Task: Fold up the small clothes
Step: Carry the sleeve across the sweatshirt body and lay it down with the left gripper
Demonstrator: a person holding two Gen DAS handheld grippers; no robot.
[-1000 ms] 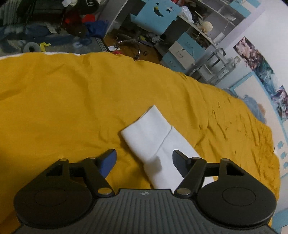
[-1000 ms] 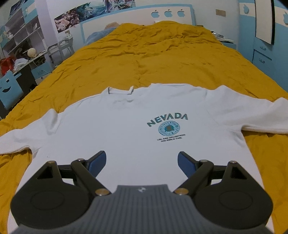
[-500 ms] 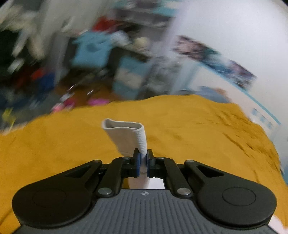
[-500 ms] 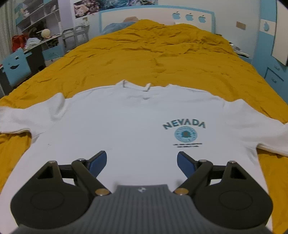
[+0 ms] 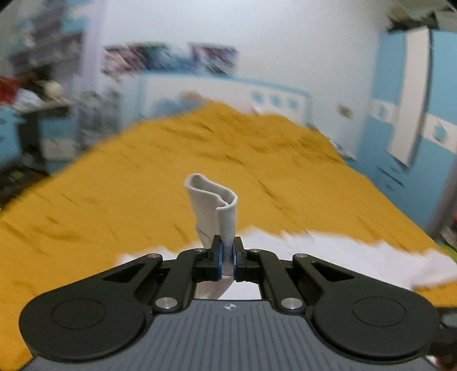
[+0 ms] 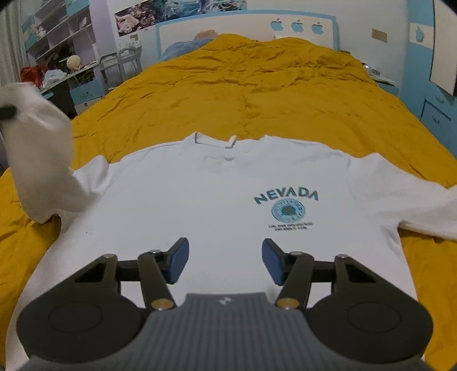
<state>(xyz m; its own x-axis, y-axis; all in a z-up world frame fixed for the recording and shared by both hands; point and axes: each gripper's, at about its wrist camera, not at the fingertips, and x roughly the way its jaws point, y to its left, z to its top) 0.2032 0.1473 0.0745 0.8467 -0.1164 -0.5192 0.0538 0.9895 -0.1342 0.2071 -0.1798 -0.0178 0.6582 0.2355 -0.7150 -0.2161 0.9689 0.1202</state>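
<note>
The left wrist view rides just behind the left claw (image 5: 227, 261) and looks along its fingers, tilted somewhat downward, up the length of the bed (image 5: 142, 177) toward the headboard (image 5: 228, 88); the picture is smeared by blur. The white sleeve cuff (image 5: 212, 205) stands very near the lens.

The right wrist view sits behind the right claw (image 6: 225, 261) and looks more steeply down, facing the same headboard (image 6: 245, 27), with the white sweatshirt (image 6: 214, 205) filling the near ground.

Both views share the yellow bedcover (image 6: 257, 85), the headboard, the wall posters (image 6: 177, 12) and the sweatshirt; the raised sleeve (image 6: 42, 159) appears at the right view's left edge.
</note>
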